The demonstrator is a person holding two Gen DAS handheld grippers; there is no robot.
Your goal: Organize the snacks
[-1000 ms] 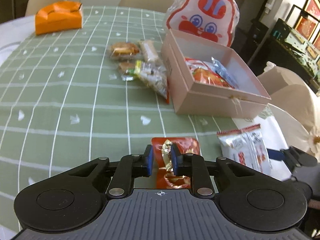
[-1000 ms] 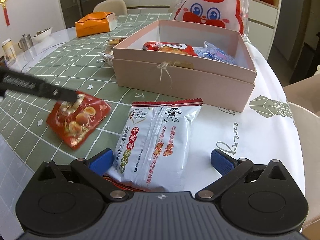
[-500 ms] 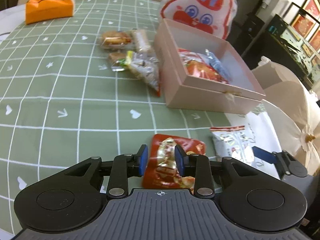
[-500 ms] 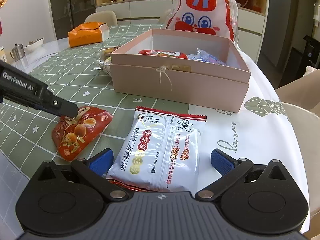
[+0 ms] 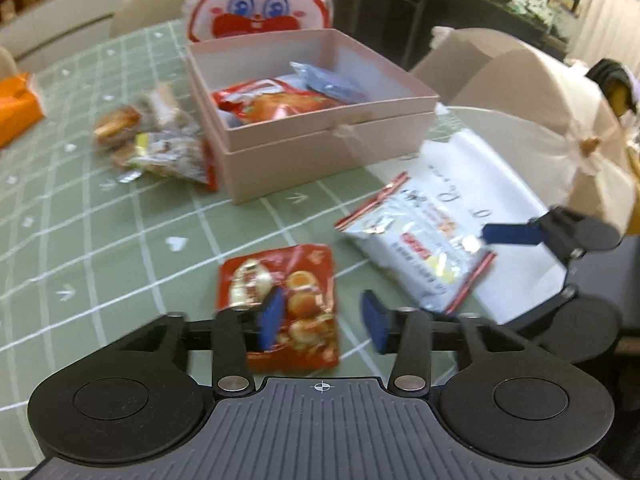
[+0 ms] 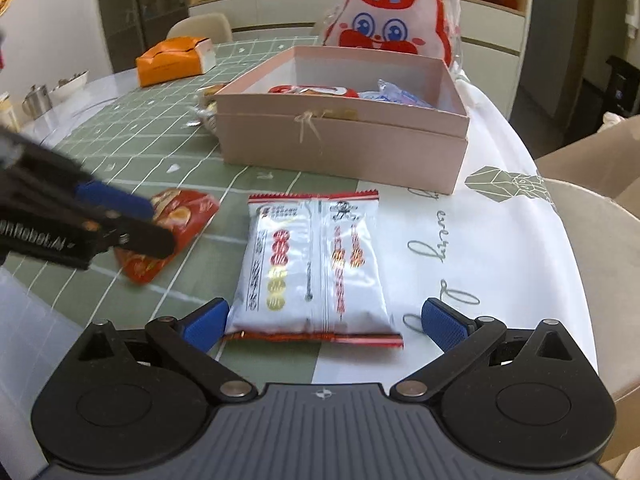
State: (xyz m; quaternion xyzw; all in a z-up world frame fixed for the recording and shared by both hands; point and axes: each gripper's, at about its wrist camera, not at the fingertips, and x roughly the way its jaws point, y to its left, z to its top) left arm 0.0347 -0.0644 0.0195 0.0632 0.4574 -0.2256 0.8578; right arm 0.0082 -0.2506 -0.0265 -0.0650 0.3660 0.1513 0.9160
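**Left wrist view: the left claw lets go of the red packet**

Left wrist view shows the left claw above the red snack packet, which lies flat on the green checked tabletop. A second ago the blue pads pinched the packet at its near end. Its jaws have just been opening, and now the pads stand apart. The left pad is over the packet's surface and the right pad is beside its right edge, so nothing is gripped. The view has also swung, so the pink box now sits more to the middle of the picture than before.

In the right wrist view the right claw is wide open, as it was in the earlier frames. The white snack bag lies between its two pads, with its near sealed edge just in front of them, and the pads do not press on it. The bag is on the border of the green cloth and the white cloth, near the tabletop's edge by the chairs.

The pink box stands behind both packets and is open, with a red packet and a bluish one inside. A loose pile of small snacks lies against its left wall. The rabbit-face bag stands behind the box, and an orange box is at the far left part of the tabletop.
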